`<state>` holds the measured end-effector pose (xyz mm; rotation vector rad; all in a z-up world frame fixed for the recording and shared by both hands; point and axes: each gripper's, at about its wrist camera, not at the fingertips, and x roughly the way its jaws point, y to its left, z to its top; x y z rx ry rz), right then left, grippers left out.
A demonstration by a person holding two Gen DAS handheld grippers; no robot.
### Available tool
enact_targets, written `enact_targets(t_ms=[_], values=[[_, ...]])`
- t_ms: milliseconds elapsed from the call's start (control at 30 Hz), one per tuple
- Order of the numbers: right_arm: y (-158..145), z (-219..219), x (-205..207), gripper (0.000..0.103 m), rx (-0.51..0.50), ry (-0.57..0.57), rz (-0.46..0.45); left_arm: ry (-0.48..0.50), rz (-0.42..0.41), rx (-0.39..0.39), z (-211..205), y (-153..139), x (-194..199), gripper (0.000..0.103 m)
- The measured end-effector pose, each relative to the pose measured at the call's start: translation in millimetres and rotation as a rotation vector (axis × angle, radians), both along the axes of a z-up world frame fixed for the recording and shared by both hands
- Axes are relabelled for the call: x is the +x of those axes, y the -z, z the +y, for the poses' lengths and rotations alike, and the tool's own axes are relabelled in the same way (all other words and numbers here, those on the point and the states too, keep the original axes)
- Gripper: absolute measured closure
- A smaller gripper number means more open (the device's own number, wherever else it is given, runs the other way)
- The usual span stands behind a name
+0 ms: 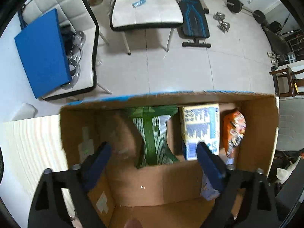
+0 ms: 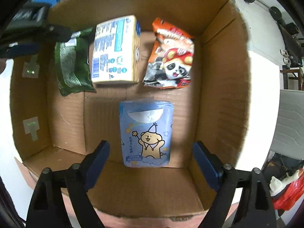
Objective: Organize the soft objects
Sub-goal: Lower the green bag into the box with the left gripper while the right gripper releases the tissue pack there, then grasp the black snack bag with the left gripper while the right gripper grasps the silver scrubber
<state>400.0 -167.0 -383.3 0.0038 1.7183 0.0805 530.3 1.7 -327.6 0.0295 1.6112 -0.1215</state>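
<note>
The blue pack (image 2: 146,133) lies flat on the box floor, low centre of the right wrist view, label up, apart from its neighbours. Above it, along the far wall, stand three items in a row: green pack (image 2: 73,68) upper left, white pack (image 2: 115,51) upper centre, orange bag (image 2: 171,57) upper right. The white pack leans on the green one; the orange bag stands clear of both.

The right gripper (image 2: 151,163) hangs over the blue pack with jaws spread wide. Its fingers (image 2: 96,163) flank the pack without touching it; nothing is held. The left gripper (image 1: 153,167) is likewise wide open and empty, over the left part of the box (image 2: 224,95). In its view the green pack sits at centre, the white pack right of it, the orange bag at the far right wall. The picture is blurred.

Judgement: four soft items are already boxed, and both grippers appear to be at a release. To finish the step well, each gripper should lift straight up, jaws kept wide, so the pads do not drag film wrapping. The left half of the box floor remains free for further items. Risk: the leaning white pack may topple if the green pack is nudged.
</note>
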Motion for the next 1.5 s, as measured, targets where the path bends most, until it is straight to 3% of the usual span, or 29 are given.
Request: enact_targets(t_ms=[67,333,667,800,933,1067,1233,1333,1500], values=[[-12,-3,-5,0.0,0.01,0.013,-0.026,-0.006,-0.036,-0.015,3,-15,-11,0.003],[-70,-19,-31,0.0,0.077,0.057,-0.2,-0.006,-0.177,-0.05,4,-68,-82,0.002],[-124,-30,-101,0.0,0.203,0.046,-0.313,-0.073,-0.327,0.023,13,-119,-184,0.002],[-127,-37,-128,0.0,0.205,0.047,-0.338,-0.121,-0.362,0.054,22,-127,-220,0.002],[-113,-55,-158,0.0,0.191,0.108,-0.331,-0.151,-0.342,0.083,34,-109,-253,0.002],[-67,-72,-178,0.0,0.218,0.183,-0.237,-0.185,-0.224,0.06,50,-61,-276,0.002],[8,-84,-184,0.0,0.278,0.288,-0.142,-0.224,-0.087,0.035,65,12,-275,0.007],[42,-85,-182,0.009,0.307,0.344,-0.116,-0.217,-0.031,0.037,66,45,-272,0.007],[67,-82,-177,0.016,0.329,0.375,-0.119,-0.206,0.012,0.068,64,79,-262,0.007]])
